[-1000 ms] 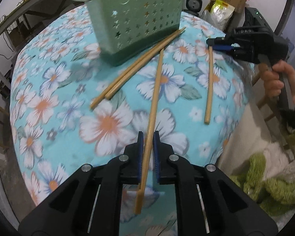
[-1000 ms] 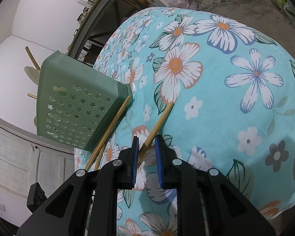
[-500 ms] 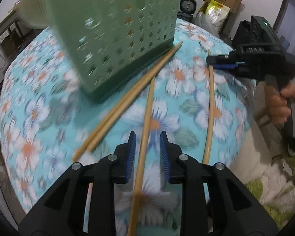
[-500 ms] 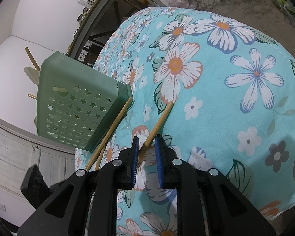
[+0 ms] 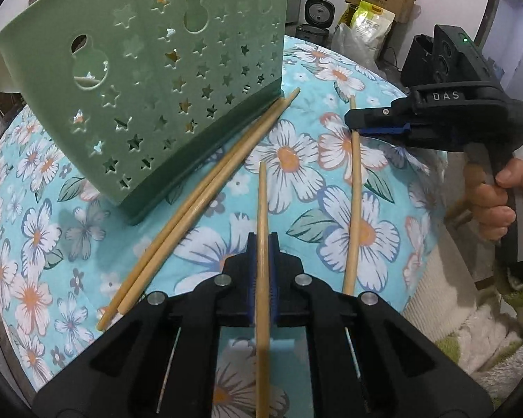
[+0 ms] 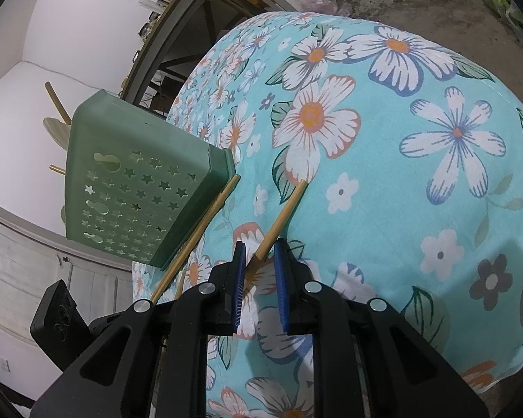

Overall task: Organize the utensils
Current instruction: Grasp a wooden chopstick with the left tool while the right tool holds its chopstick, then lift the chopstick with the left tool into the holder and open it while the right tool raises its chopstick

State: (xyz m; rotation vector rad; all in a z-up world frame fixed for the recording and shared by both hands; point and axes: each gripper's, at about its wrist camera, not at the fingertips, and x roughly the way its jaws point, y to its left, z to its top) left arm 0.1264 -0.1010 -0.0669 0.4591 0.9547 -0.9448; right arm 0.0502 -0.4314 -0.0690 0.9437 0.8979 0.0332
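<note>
- Chopstick (image 5: 262,230) in the left wrist view sits clamped between the shut pads of the left claw (image 5: 262,261), above the flowered table (image 5: 45,209), near the green holder (image 5: 150,104). Gripped far from its tip, it could pivot and miss the holder's mouth. Half a second earlier the pads stood apart around it.
- Right wrist view: the right claw (image 6: 258,278) stands narrowly open around a second chopstick (image 6: 279,219); whether the pads touch it cannot be told. Nothing has changed there.
</note>
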